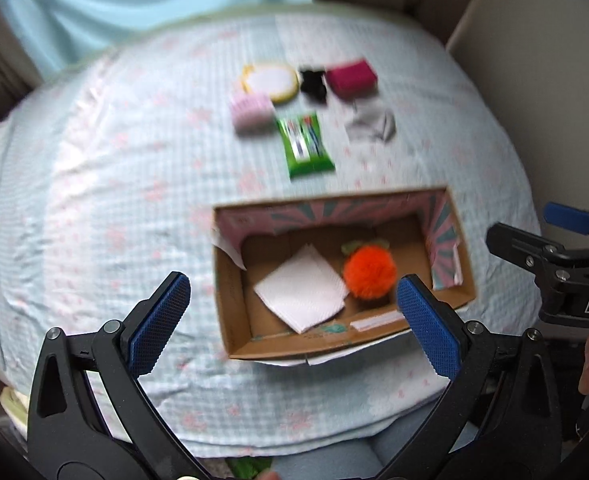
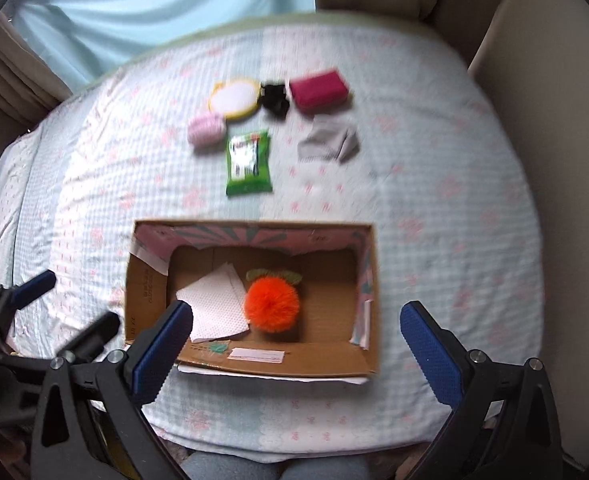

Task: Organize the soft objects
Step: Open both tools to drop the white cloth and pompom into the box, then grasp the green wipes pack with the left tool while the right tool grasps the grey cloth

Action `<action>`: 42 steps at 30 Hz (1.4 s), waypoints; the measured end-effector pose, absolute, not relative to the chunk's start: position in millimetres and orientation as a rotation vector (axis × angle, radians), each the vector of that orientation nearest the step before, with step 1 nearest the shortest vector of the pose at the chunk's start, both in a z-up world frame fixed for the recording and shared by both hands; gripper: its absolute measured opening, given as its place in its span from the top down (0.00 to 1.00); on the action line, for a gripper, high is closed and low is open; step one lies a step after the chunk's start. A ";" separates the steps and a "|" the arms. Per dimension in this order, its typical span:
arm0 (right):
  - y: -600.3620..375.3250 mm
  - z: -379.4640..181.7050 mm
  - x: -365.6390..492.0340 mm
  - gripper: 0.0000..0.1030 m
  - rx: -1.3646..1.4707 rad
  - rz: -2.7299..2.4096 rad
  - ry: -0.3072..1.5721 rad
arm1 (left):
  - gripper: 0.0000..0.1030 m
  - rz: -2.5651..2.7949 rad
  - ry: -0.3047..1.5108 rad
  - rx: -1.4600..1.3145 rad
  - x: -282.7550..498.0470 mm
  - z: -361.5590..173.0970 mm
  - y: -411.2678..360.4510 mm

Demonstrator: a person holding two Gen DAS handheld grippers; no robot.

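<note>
Pompom [image 2: 271, 310] and napkin [image 2: 214, 308] inside box [image 2: 254, 362] near bed's [image 2: 434, 200] front edge, both grippers [image 1: 292, 312] [image 2: 296, 334] wide open, empty.

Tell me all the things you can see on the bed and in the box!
Open cardboard box: one, brown with pink patterned inner walls, near edge of the bed.
White folded paper napkin: one, inside the box, left part.
Fluffy orange pompom: one, inside the box, beside the napkin.
Green wipes packet: one, on the bed beyond the box.
Pink fuzzy roll: one, left of the packet.
Round white pad with yellow rim: one, far row.
Small black soft item: one, far row; blurred.
Magenta rectangular sponge: one, far row.
Grey folded cloth: one, right of the packet.
Checked floral bedsheet: one, pale blue and pink.
Left gripper: black with blue pads, open.
Right gripper: same, open.
</note>
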State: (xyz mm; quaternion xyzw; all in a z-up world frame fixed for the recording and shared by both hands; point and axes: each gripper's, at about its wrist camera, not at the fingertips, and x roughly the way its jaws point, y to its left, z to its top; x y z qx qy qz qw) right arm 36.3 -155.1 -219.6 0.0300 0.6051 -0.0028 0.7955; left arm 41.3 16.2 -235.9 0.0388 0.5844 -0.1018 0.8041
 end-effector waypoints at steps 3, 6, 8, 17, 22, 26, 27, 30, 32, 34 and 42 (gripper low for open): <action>-156.3 -188.3 28.7 0.00 0.045 -0.003 1.240 | 0.00 -0.180 1.184 0.081 35.7 -203.2 19.6; -159.2 -155.5 19.4 0.00 0.042 -0.004 1.167 | 0.00 -0.150 1.113 0.057 28.9 -169.6 23.3; -161.4 -137.3 15.3 0.00 0.051 -0.007 1.126 | 0.00 -0.128 1.065 0.045 25.2 -146.7 26.0; -169.0 -89.4 12.9 0.00 0.038 -0.004 0.982 | 0.00 -0.101 0.936 0.014 28.0 -87.7 23.4; -183.6 -78.2 31.1 0.00 0.022 0.031 0.913 | 0.00 -0.083 0.905 -0.009 41.5 -77.9 9.7; -198.6 -78.8 56.4 0.00 0.007 0.068 0.870 | 0.00 -0.044 0.891 -0.022 61.2 -80.3 -5.1; -202.8 -80.7 66.3 0.00 -0.001 0.083 0.859 | 0.00 -0.031 0.891 -0.033 67.9 -83.0 -8.7; -212.8 -88.0 91.0 0.00 -0.040 0.124 0.837 | 0.00 -0.001 0.892 -0.078 89.7 -94.4 -18.8; -220.1 -96.9 109.7 0.00 -0.064 0.150 0.831 | 0.00 0.019 0.894 -0.110 105.3 -105.4 -25.5; -227.7 -107.0 126.9 0.00 -0.073 0.172 0.825 | 0.00 0.043 0.909 -0.125 123.1 -121.6 -33.3; -252.3 -182.7 197.1 0.00 -0.080 0.259 0.847 | 0.00 0.120 1.029 -0.153 192.0 -211.5 -51.7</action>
